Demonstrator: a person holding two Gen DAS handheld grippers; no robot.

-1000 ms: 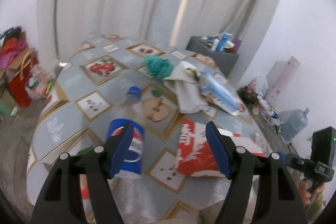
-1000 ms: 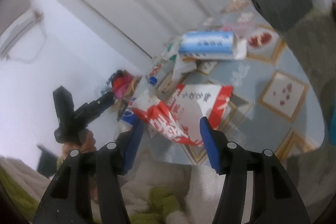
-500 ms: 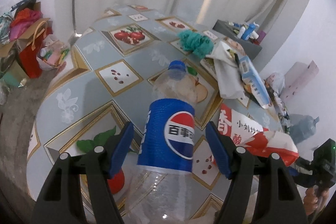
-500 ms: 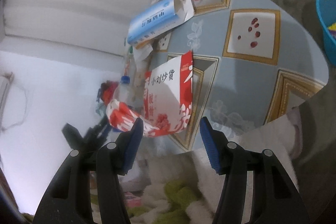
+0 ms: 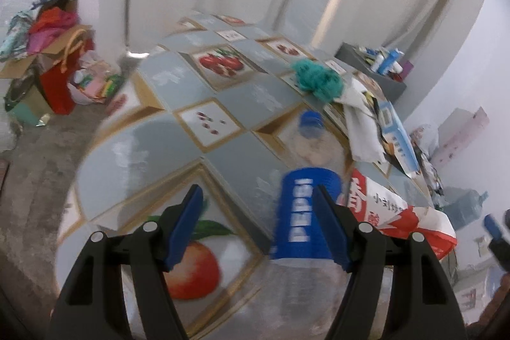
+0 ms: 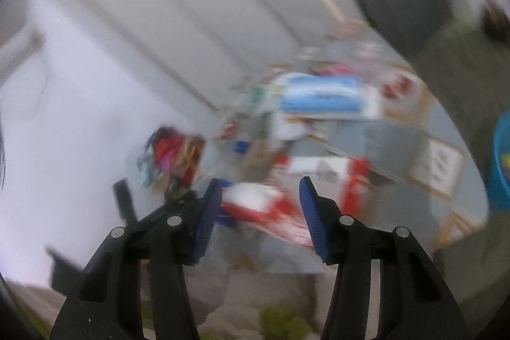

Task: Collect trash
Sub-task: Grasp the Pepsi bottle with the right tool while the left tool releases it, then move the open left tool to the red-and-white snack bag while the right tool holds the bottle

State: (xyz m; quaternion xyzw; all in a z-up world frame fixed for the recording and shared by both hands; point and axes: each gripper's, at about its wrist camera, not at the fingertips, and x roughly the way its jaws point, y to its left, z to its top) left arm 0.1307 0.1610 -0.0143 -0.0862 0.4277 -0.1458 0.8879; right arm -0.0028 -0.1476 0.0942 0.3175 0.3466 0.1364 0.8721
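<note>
One big round table (image 5: 223, 104) fills the middle of the left view, with a fruit-picture cloth on it. One red and white snack bag (image 5: 398, 209) lies at 4 o'clock on the table, near its edge. One blue and white carton (image 5: 398, 142) lies at 3 o'clock, on a white cloth. One clear Pepsi bottle (image 5: 302, 212) with a blue cap lies at 5 o'clock, just beside the bag. One green fluffy ball (image 5: 318, 80) sits at 1 o'clock.

The left claw (image 5: 258, 228) points at the table, tilted down. Its two blue tips are spread wide, and the bottle sits by its right tip, not squeezed.

The right claw (image 6: 258, 212) is spread wide too, holding nothing. Its view is very blurry, with the bag (image 6: 287, 199) beyond the tips.
</note>
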